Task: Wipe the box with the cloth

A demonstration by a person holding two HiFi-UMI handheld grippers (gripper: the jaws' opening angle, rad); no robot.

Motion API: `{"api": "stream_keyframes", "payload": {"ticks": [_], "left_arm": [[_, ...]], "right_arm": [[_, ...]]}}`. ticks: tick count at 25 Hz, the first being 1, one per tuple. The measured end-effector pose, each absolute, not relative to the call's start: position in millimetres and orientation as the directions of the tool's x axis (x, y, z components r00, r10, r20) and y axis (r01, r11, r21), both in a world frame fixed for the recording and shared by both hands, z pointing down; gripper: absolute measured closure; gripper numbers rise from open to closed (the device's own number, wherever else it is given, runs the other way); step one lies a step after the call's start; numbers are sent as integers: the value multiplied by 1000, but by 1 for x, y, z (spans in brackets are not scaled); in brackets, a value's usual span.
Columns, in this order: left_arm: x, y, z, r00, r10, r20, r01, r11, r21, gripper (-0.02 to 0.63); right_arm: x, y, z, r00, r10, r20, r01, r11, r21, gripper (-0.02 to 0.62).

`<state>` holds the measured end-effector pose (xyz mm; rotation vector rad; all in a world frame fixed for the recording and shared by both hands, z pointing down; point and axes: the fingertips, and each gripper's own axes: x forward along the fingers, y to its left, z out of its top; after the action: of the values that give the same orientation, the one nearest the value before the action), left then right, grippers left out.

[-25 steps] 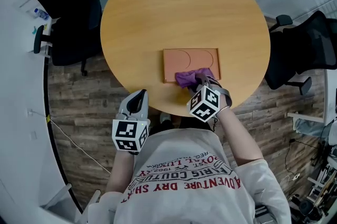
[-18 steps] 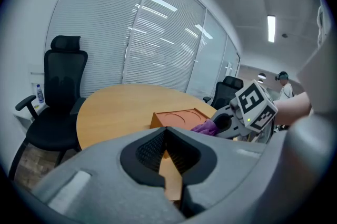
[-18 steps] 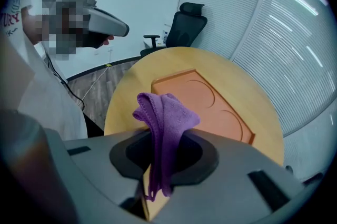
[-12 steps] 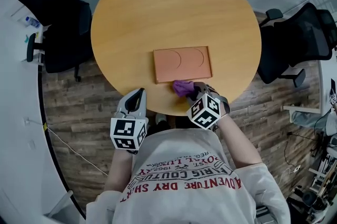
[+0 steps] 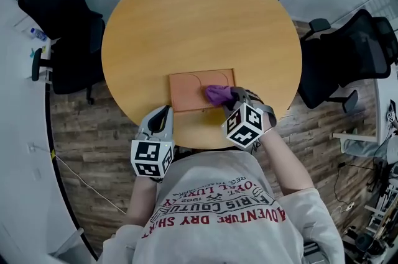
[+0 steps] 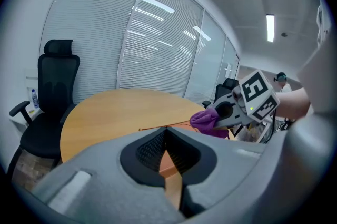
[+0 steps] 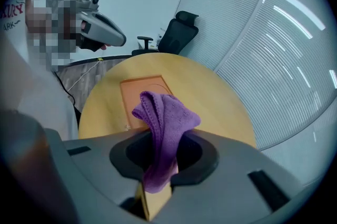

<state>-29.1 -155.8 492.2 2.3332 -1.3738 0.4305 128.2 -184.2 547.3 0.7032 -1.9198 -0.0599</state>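
Right gripper (image 5: 234, 95) (image 7: 157, 174) was clamped on the purple cloth (image 5: 216, 94) (image 7: 164, 122). In its own view I saw the cloth pinched between the jaws, with a bunched fold sticking up above them. From the head view, the cloth sat on the box (image 5: 188, 91) (image 7: 138, 92), pressed onto its right half near the right end. It covered part of the right-hand circle outline on the lid. Half a second earlier I had the cloth at the box's near edge, mostly off the lid. Since then it had moved away from me and up onto the top face. A second earlier it was on the near right corner, so I read this as a back-and-forth stroke over the right side.

Left gripper (image 5: 163, 117) (image 6: 166, 129) had its jaws together with nothing between them. It hung near the box's left corner on my side, apart from the box. I saw no real change in it across the three head frames.

Box lay flat on the round wooden table (image 5: 199, 14), nearer my edge than the far one, long side across. Its place in frame drifted between frames, but I couldn't tell whether the box itself moved.
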Motion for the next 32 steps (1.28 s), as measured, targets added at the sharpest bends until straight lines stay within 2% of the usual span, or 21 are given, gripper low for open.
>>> {"api": "stream_keyframes", "payload": {"ticks": [6,13,22,32], "left_arm": [[-15,-173,489,420,-785,455,-907,-380,180,597],[-12,-181,498,368,-793,486,-930,-322,178,597],[-10,-181,507,338,-792,508,-941,-284,184,597],[-10,-179,507,349,-792,501,-937,-293,190,597]], "right_arm": [[155,-233,548,-248,-541,803,-368,820,439,514],[156,-272,575,-248,-523,816,-308,841,445,512],[148,-272,600,-275,-499,822,-257,862,438,515],[146,-251,602,-240,-490,838,-198,870,451,514]]}}
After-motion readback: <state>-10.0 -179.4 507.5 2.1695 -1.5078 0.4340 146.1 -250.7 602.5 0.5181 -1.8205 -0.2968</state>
